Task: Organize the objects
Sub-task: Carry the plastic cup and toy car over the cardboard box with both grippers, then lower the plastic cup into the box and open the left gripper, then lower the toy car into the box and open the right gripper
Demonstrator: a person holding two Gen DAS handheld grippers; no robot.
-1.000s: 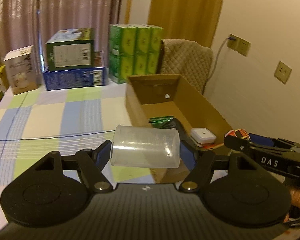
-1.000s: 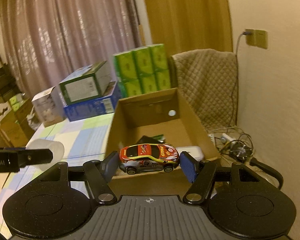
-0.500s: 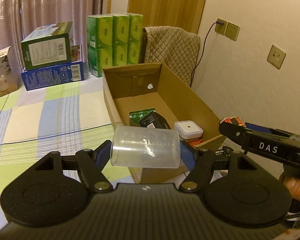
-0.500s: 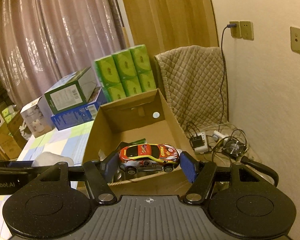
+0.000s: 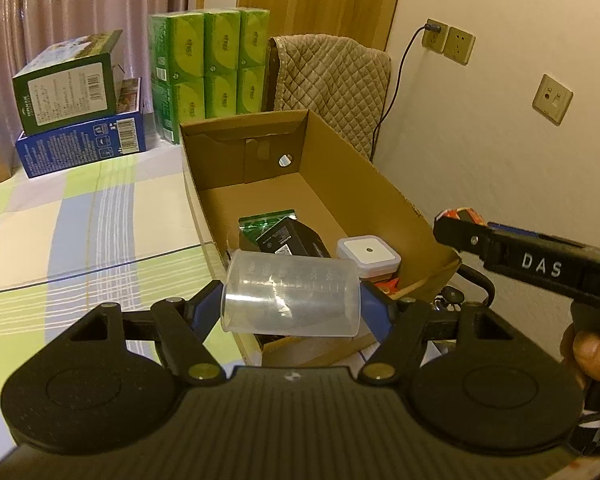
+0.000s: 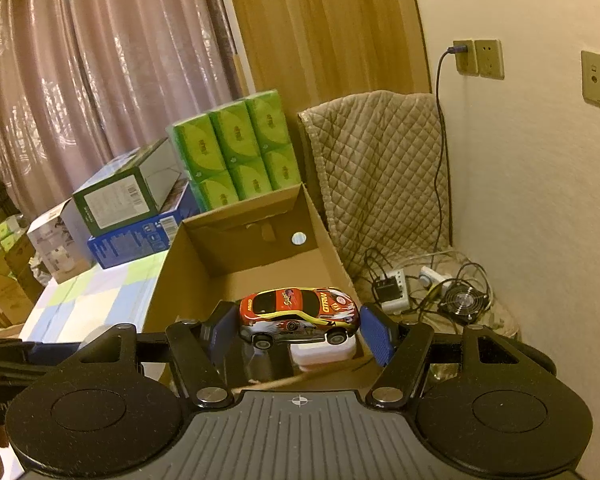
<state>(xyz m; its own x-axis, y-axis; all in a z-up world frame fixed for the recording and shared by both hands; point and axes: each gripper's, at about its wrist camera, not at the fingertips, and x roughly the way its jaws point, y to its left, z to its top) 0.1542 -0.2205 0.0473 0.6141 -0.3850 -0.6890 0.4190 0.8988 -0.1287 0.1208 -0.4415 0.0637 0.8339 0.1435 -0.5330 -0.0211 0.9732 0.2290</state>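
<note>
clear plastic measuring cup (image 5: 291,294) lies sideways, pinched in the left tongs (image 5: 291,307) above the near end of the cardboard box (image 5: 384,190). right tongs (image 6: 298,330) pinch a red toy car (image 6: 298,315) over that box, near the bench's (image 5: 80,216) right edge.

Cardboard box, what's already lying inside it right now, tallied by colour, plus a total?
In the cardboard box, from the left wrist view:
Green: 1, the foil packet
Black: 1, the small carton
White: 1, the square device
Red-orange: 1, something mostly hidden under the white device
Total: 4
</note>
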